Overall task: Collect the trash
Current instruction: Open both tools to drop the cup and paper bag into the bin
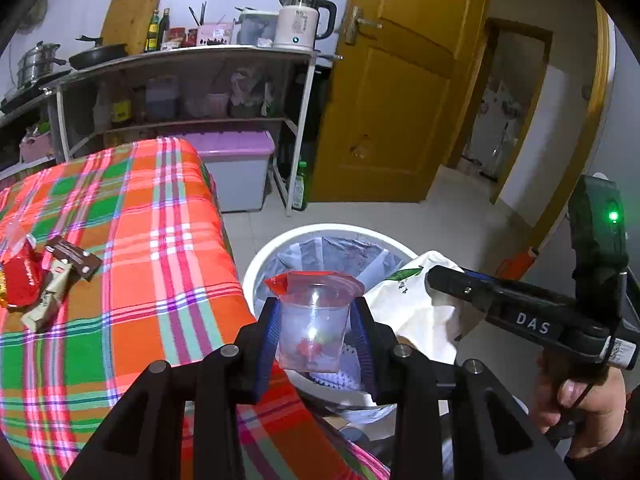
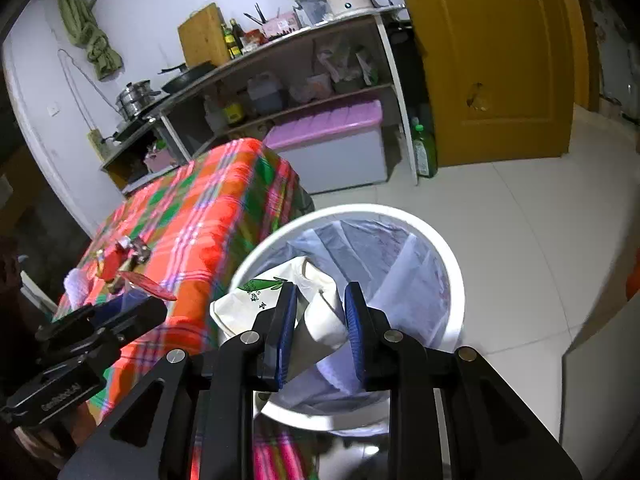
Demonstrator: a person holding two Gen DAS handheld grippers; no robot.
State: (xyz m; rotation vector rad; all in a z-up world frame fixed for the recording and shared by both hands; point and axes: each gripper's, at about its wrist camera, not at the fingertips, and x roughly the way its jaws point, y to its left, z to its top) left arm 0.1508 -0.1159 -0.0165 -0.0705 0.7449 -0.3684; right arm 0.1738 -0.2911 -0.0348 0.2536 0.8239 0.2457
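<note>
My left gripper [image 1: 316,312] is shut on a clear plastic cup [image 1: 312,328] with a peeled-back red lid, at the table's edge above the near rim of a white trash bin [image 1: 276,248] lined with a grey bag. Beside it, my right gripper [image 1: 444,284] is shut on a crumpled white bag with green print [image 1: 404,304]. In the right wrist view that white bag [image 2: 248,304] hangs from the right gripper [image 2: 320,296] over the bin [image 2: 452,272]. The left gripper [image 2: 132,312] shows at lower left. Red [image 1: 20,280], brown [image 1: 74,258] and beige [image 1: 48,300] wrappers lie on the plaid tablecloth [image 1: 160,220].
A purple-lidded storage box [image 1: 236,168] and a green bottle [image 1: 300,184] stand on the floor under a shelf unit [image 1: 192,60] with a kettle [image 1: 300,20]. A yellow door [image 1: 400,100] is behind the bin. White tiled floor [image 2: 520,220] surrounds the bin. A hand [image 1: 580,400] holds the right gripper.
</note>
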